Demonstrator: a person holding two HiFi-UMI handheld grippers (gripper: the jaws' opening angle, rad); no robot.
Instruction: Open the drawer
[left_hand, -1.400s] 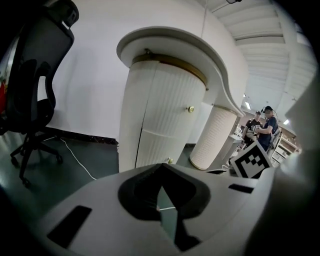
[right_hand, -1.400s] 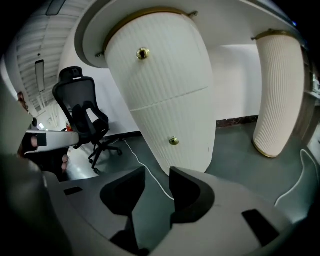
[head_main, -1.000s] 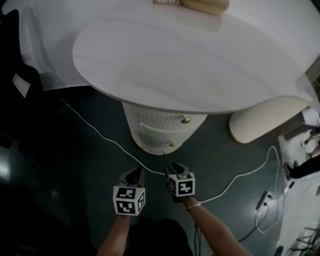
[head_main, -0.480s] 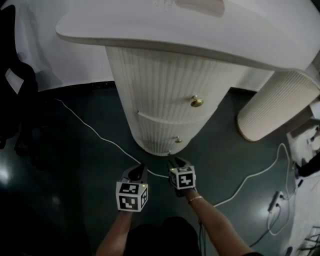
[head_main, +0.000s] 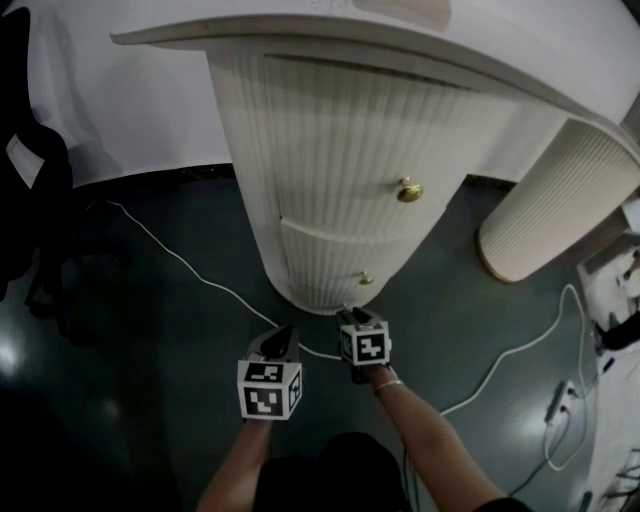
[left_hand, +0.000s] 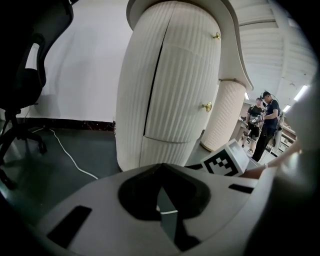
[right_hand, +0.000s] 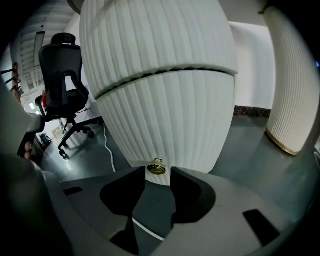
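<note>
Drawer pedestal (head_main: 340, 200) is ribbed off-white all over, matt, painted-looking. Both knobs, upper (head_main: 409, 190) at its 3 o'clock and lower (head_main: 366, 278) at 5, are shiny brass-coloured metal. Tabletop (head_main: 480, 50) looks smooth; the dark floor (head_main: 150, 400) at 8 o'clock is glossy. Right gripper (head_main: 352, 318) shell looks like matt grey plastic.

- The head view looks steeply down from above on the ribbed cabinet (head_main: 340, 190).
- The left gripper view sits low, looking up its side.
- The right gripper view sits low, close to the bottom gold knob (right_hand: 156, 168).
- All share the cabinet.
</note>
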